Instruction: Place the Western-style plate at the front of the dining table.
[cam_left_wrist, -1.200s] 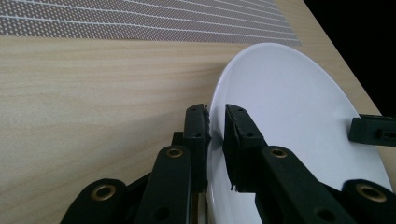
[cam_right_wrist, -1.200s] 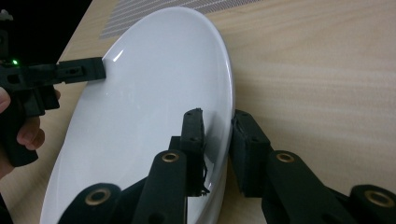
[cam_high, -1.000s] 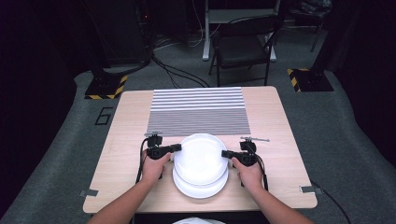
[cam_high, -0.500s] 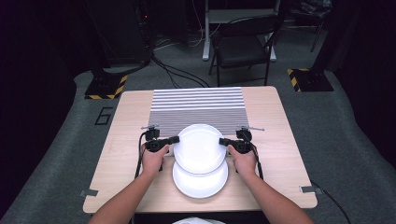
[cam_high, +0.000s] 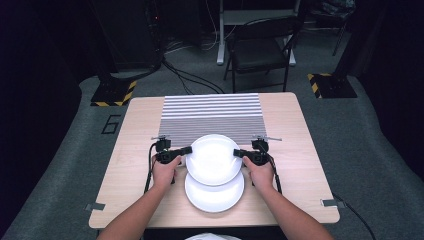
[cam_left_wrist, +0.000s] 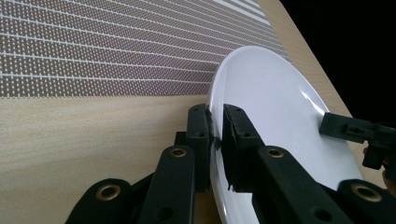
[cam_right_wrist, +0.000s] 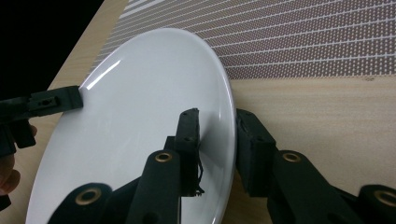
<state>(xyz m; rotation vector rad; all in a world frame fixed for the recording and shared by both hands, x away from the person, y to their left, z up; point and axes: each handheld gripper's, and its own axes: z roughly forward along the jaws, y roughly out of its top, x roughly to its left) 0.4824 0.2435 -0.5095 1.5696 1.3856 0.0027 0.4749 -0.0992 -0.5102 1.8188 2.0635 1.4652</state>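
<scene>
Two white plates are on the wooden table (cam_high: 127, 170). The upper plate (cam_high: 213, 159) (cam_left_wrist: 275, 116) (cam_right_wrist: 140, 116) overlaps the far edge of the lower plate (cam_high: 215, 194) and reaches the striped placemat (cam_high: 212, 112). At the upper plate's left rim, my left gripper (cam_high: 189, 150) (cam_left_wrist: 217, 123) is shut on the edge. My right gripper (cam_high: 236, 152) (cam_right_wrist: 217, 126) straddles the right rim. Its jaws have just been opening, and they stand visibly wider than the rim between them. Each gripper view shows the other gripper across the plate.
The placemat covers the far middle of the table. A black folding chair (cam_high: 260, 50) and cables lie on the floor beyond it. Bare wood lies left and right of the plates.
The upper plate has come off the stack and moved away from me toward the placemat, uncovering most of the lower plate. Both hands moved forward with it.
</scene>
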